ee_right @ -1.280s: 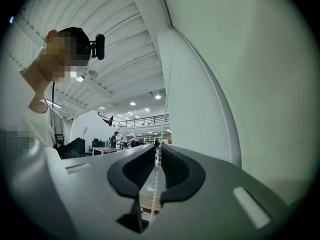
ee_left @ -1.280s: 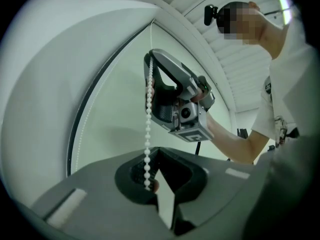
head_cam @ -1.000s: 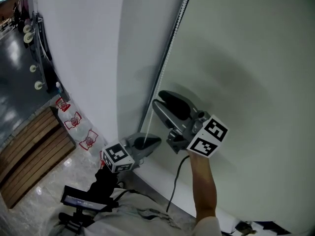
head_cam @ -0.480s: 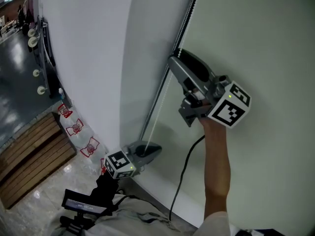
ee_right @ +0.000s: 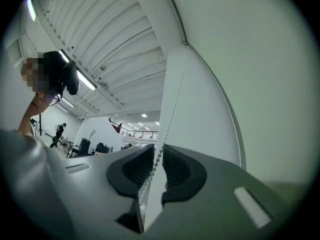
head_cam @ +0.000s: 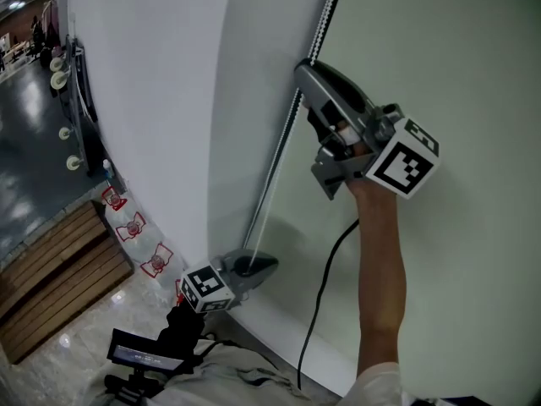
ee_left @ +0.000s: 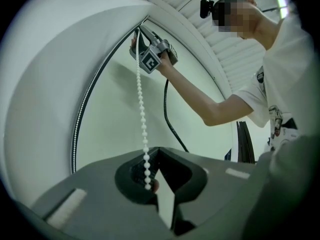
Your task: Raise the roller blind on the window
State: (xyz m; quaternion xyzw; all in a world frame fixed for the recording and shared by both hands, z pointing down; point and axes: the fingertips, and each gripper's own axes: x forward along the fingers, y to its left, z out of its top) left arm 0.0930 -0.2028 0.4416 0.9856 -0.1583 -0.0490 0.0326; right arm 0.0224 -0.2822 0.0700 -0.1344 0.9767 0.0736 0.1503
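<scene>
As seen from your head view, the roller blind (head_cam: 456, 57) fills the right side: pale fabric, hanging flat, lowered past both grippers. White wall (head_cam: 144, 100) to its left. Dark glossy floor (head_cam: 34, 167) and wooden planks (head_cam: 51, 269) lie far left and below.

Your right forearm (head_cam: 379, 277) reaches up along the blind, with a black cable (head_cam: 325, 286) trailing beneath it. The right gripper (head_cam: 306, 73) is held high at the blind's left edge, well above the left one. Its jaws have just been closing. The white bead chain (ee_left: 143, 124) runs between the ribbed pads with a narrow gap showing on either side, so they are not yet pinching it.

The left gripper (head_cam: 258, 266) is low, near the foot of the wall, pointing about level. Its jaws are pressed together on the chain, pinching it at the lowest visible beads. From there the chain rises taut and nearly straight to the right gripper.
</scene>
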